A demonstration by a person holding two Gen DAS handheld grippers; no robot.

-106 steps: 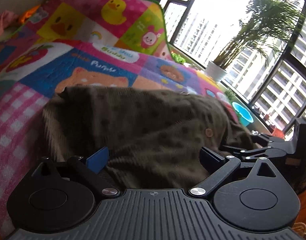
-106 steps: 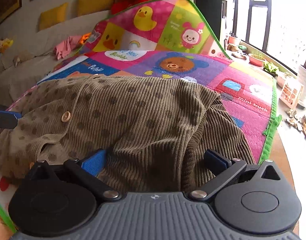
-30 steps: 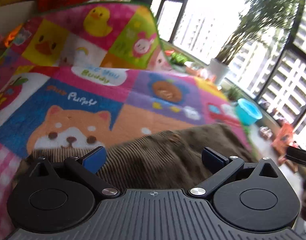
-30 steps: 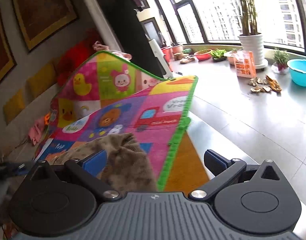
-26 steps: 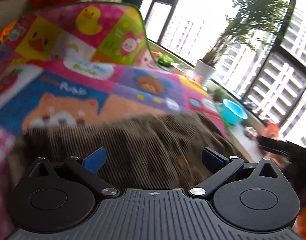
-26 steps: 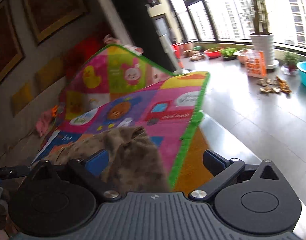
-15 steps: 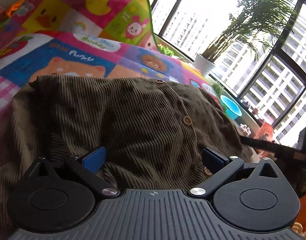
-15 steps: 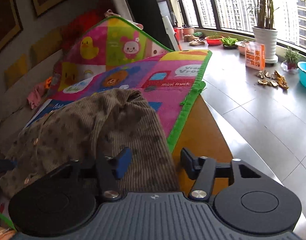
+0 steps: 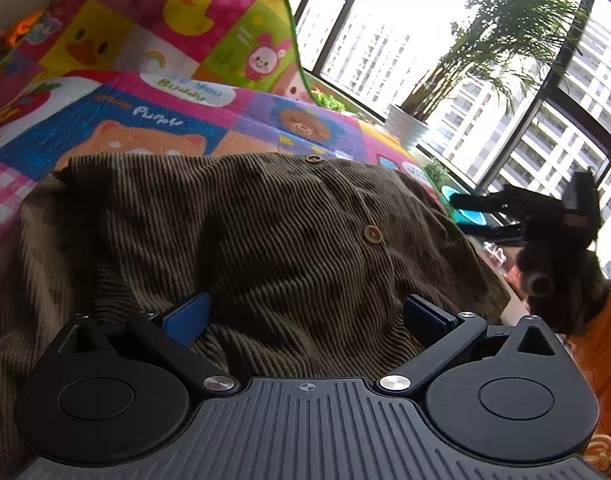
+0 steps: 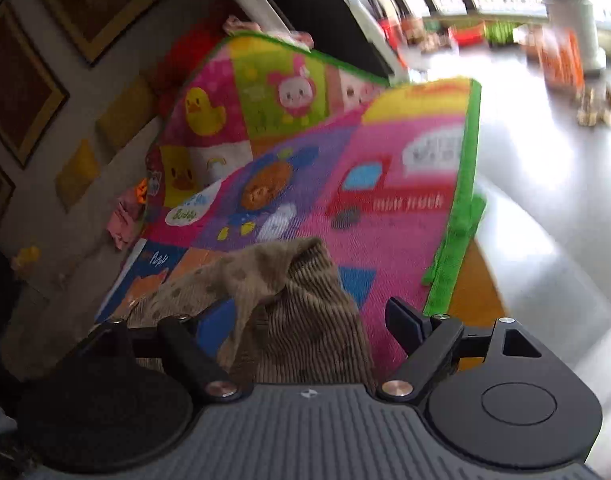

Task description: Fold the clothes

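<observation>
A brown corduroy garment (image 9: 285, 240) with wooden buttons lies spread on a colourful play mat (image 9: 165, 120). My left gripper (image 9: 305, 316) is open just above the garment's near edge, with cloth under both blue pads. At the right of the left wrist view my right gripper (image 9: 459, 216) hovers past the garment's right side. In the blurred right wrist view the right gripper (image 10: 309, 324) is open. A bunched corner of the garment (image 10: 305, 320) shows between its fingers, and the mat (image 10: 385, 160) lies beyond.
The mat's green edge hangs over an orange wooden table edge (image 10: 469, 288) with shiny floor (image 10: 545, 240) beyond. A potted palm (image 9: 405, 132) stands by the window. A sofa with yellow cushions (image 10: 81, 168) and pink cloth (image 10: 125, 216) lies behind. An orange sleeve (image 9: 601, 340) shows at right.
The right gripper's jaws have spread wider than half a second ago, and its view has swung and blurred. In the left view it sits higher. The garment lies flat as before.
</observation>
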